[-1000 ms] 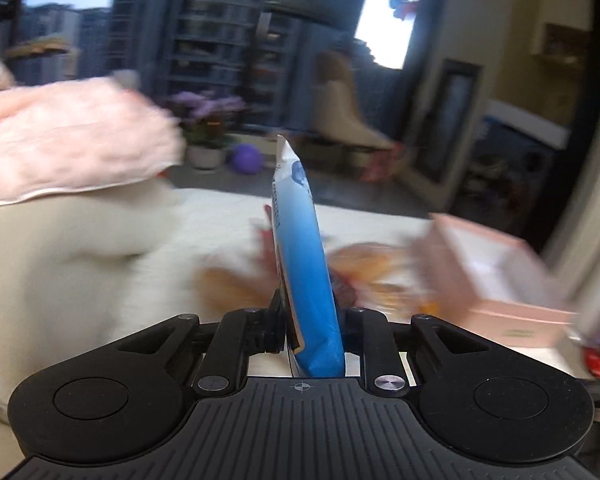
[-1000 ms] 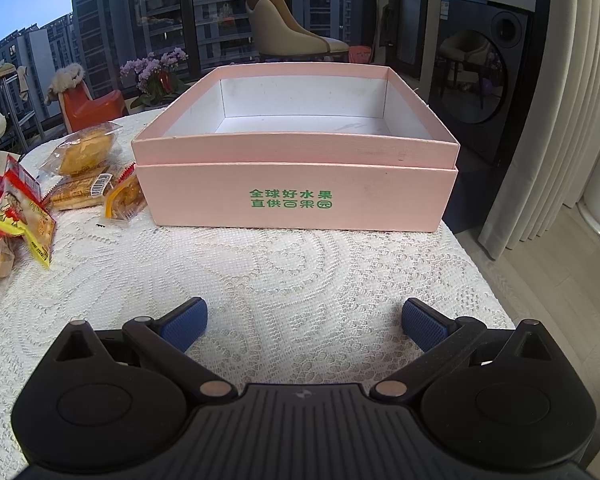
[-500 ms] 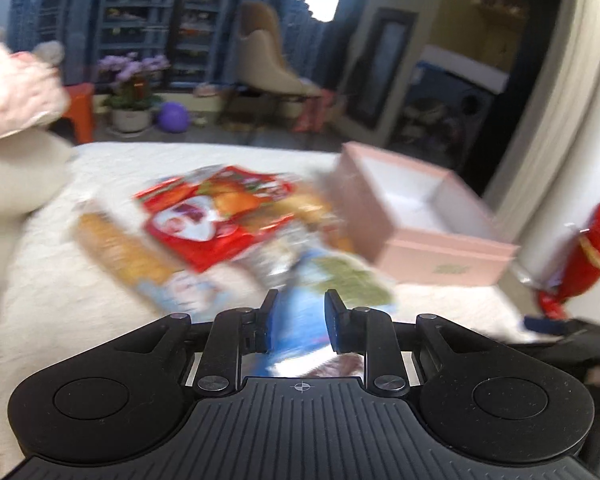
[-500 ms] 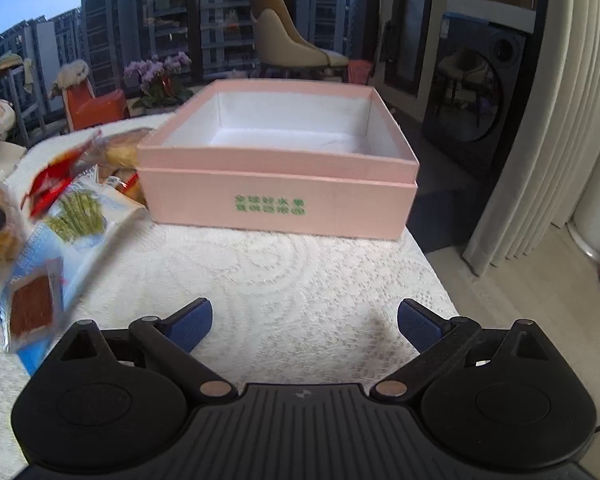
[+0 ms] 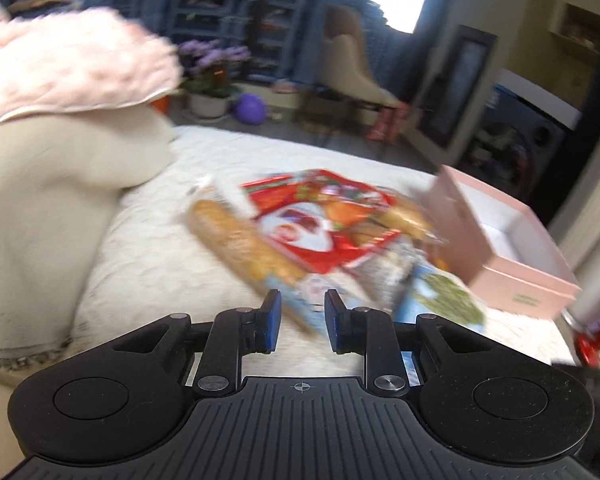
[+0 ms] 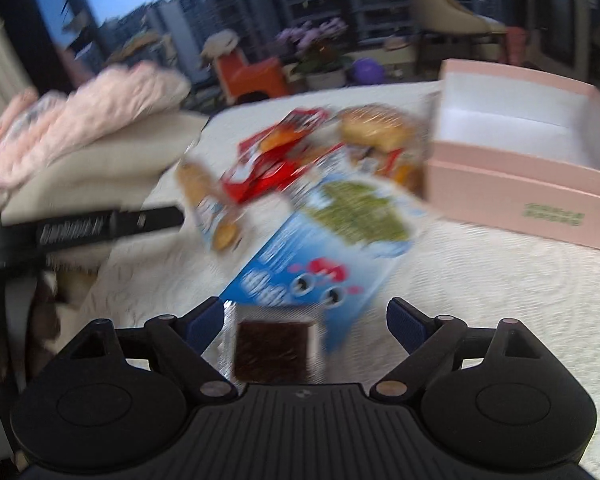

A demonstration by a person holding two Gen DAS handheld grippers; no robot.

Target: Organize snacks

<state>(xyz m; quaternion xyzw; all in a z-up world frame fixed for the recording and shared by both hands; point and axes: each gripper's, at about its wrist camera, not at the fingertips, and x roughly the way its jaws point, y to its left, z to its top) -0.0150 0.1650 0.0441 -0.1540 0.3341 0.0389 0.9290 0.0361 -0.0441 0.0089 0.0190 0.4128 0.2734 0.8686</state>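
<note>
A blue snack packet with a green picture and a clear window lies flat on the lace tablecloth. My right gripper hangs over its near end; the jaws are closing, the packet lies between them, and the pads do not press on it. My left gripper has its jaws a little apart with nothing held, above the near end of a long bread pack. Its black finger shows at the left of the right wrist view. The same blue packet lies to its right. An open pink box stands at the right.
A red packet and a round bun pack are piled beside the pink box. A beige chair back under a fluffy pink cloth crowds the left. A red object stands off the table's right edge.
My left gripper let go of the blue packet, which stood upright in it and now lies flat. My right gripper swung left from the pink box to over the packet, jaws narrower.
</note>
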